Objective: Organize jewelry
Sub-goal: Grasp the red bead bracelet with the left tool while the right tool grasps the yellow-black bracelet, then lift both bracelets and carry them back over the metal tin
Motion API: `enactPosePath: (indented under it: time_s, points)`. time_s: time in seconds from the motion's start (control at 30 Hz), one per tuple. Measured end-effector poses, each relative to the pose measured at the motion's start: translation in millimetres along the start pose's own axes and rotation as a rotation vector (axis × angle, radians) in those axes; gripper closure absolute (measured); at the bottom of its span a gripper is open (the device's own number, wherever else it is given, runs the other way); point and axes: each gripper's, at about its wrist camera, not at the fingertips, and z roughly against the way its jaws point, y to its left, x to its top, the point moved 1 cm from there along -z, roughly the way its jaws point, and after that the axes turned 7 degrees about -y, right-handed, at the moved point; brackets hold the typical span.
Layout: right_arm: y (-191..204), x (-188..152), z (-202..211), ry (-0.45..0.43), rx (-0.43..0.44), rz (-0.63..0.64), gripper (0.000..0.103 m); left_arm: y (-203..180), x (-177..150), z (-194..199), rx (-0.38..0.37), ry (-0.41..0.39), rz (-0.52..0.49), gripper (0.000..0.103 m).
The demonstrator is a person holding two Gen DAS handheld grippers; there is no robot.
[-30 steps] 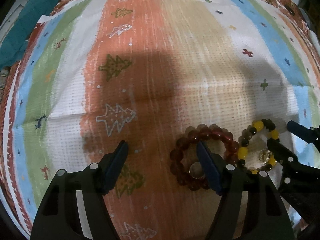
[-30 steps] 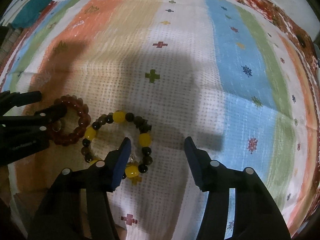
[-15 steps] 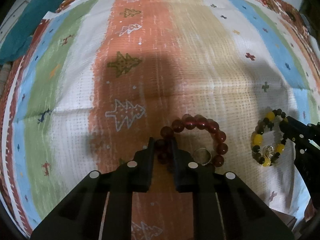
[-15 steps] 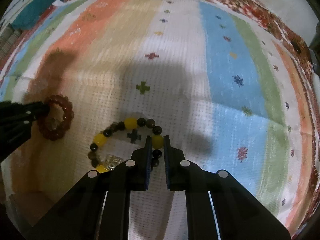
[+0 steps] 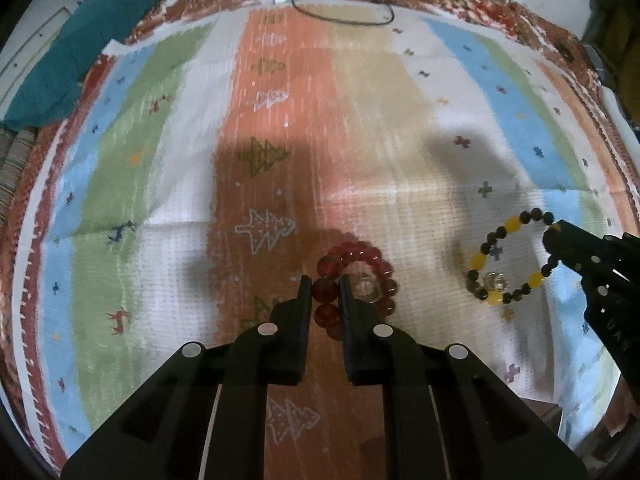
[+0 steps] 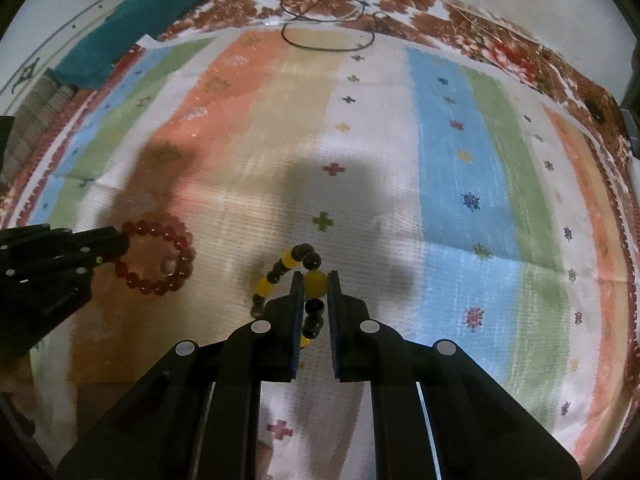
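1. Pinching the red bead bracelet [image 5: 356, 280], our left tool [image 5: 325, 294] has just closed on it.
2. Our right tool [image 6: 313, 286] likewise clamps the yellow-and-dark bracelet [image 6: 280, 276]; both hang raised over the striped cloth [image 5: 360, 120], mid-cloth, ready for sorting.

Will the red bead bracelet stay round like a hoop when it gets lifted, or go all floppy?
Probably floppy: the red round-bead bracelet looks strung from separate beads, and the left claw pinches only one side, so the rest likely sags. The shiny beads might slip. It probably won't roll, being a limp loop.
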Motion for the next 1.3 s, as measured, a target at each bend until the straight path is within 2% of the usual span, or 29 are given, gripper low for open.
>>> enactPosePath:
  time_s: [0.3, 1.3]
  points:
    - [7, -3, 16, -0.021, 0.035, -0.013, 0.091, -5, 1, 18, -0.03, -0.026, 0.0, 0.09]
    - [14, -18, 72, -0.123, 0.033, -0.016, 0.091, -17, -11, 90, -0.082, -0.157, -0.014, 0.09]
